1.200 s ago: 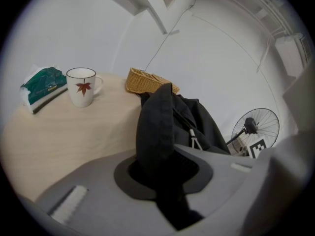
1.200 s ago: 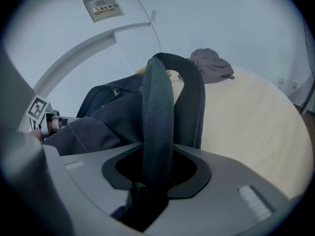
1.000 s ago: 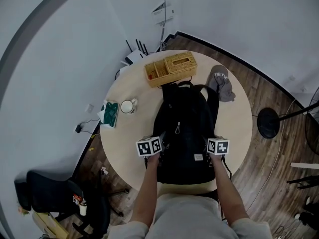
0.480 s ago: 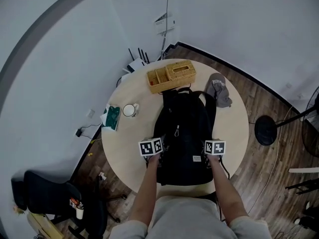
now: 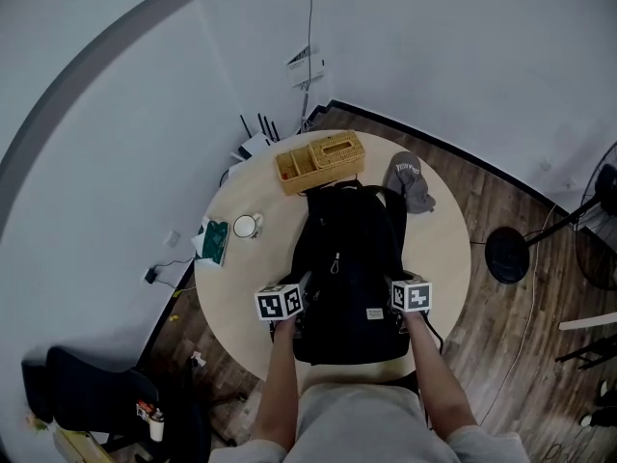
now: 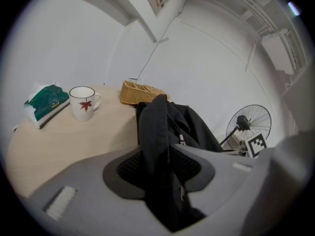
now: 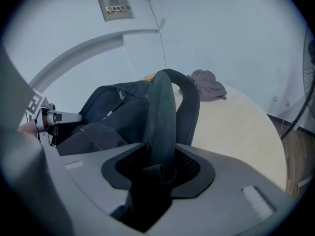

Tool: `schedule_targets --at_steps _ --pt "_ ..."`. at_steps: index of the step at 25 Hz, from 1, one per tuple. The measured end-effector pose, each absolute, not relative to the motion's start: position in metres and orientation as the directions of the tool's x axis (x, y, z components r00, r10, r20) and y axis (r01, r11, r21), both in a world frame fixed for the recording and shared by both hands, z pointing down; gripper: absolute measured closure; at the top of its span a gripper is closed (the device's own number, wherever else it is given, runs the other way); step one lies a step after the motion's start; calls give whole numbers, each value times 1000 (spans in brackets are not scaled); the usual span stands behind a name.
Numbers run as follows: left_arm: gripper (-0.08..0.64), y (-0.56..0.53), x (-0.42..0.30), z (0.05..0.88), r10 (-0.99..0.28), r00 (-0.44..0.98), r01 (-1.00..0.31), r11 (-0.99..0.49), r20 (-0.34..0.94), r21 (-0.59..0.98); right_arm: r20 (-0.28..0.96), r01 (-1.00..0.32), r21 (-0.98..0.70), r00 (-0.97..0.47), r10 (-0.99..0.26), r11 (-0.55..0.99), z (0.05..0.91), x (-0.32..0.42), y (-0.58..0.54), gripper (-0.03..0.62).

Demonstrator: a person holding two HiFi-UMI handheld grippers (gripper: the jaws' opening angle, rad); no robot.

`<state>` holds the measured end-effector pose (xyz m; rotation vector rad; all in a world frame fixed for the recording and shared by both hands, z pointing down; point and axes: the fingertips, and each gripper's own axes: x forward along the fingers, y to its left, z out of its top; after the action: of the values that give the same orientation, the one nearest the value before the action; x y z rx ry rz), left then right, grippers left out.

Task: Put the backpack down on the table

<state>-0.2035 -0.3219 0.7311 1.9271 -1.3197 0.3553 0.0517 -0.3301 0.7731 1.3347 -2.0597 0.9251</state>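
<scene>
Both hands lifted slightly; left gripper (image 6: 160,167) jaws just eased wider, still pinching a fold of the floppy black fabric backpack (image 5: 347,268) lying on the round wooden table (image 5: 439,249), right gripper (image 7: 157,170) jaws clamp its shoulder strap (image 7: 162,112). It's soft and saggy, so I'd grab it there

Print on the wall sign (image 7: 115,7) is too blurred to read.

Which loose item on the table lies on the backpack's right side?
The grey cap; mug and green packet lie left of the backpack, wicker basket beyond its top.
</scene>
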Motion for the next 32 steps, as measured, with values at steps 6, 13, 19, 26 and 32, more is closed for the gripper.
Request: schedule_targets --at_steps 6,13,19,26,32 --pt "333 -303 -199 708 -706 411 -899 -211 576 383 654 -931 -274 -363 -664 239 743 65 -308 463" --pt "324 -281 -200 680 -749 396 -910 -241 531 338 619 -928 -293 -369 -694 232 729 76 -288 463" --pt "324 -269 -184 671 -750 425 -900 -289 507 327 579 -918 -292 -394 -714 269 710 71 -281 463" --pt "325 -262 -173 658 -758 439 -895 -319 483 312 540 -905 -289 -422 -728 311 689 60 -272 463" --pt "324 -258 -168 648 -764 451 -890 -345 461 297 507 -895 -307 -442 -740 324 676 54 -262 463"
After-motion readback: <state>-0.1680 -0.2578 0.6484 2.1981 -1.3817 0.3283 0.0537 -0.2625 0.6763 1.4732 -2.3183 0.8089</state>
